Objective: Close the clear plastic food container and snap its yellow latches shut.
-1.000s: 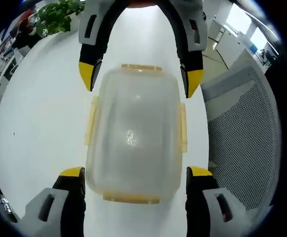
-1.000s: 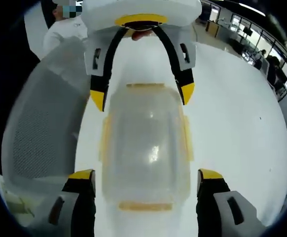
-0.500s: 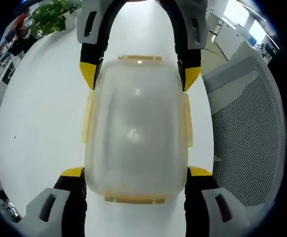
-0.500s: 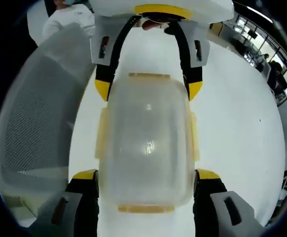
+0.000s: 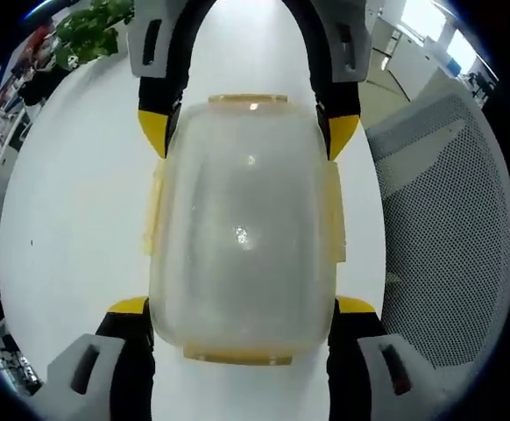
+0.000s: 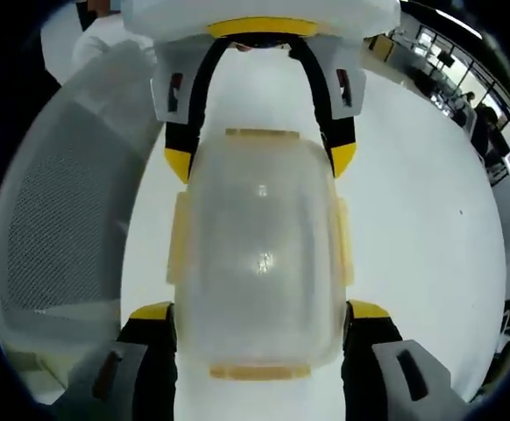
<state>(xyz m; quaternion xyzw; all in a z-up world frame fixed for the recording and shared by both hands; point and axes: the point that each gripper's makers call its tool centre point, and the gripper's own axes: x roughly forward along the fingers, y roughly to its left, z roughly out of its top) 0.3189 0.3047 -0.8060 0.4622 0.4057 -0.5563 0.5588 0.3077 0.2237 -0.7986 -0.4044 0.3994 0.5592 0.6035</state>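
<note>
The container (image 5: 242, 232) sat on the white table (image 5: 71, 228), lid on, between my two tongs, which faced each other from its two short ends. In the left gripper view my left tongs (image 5: 242, 307) were spread wide, their yellow tips right at the near corners of the box, and the right tongs (image 5: 246, 140) came in from the far end with their tips against the far corners. The right gripper view showed the same thing from the other end: my right tongs (image 6: 259, 311) spread around the container (image 6: 259, 254), the left tongs (image 6: 259, 162) opposite. Yellow latches (image 5: 156, 219) lay along all four edges; I could not tell whether they were snapped down. A grey mesh chair (image 5: 448, 228) stood beside the table (image 6: 430, 228).
</note>
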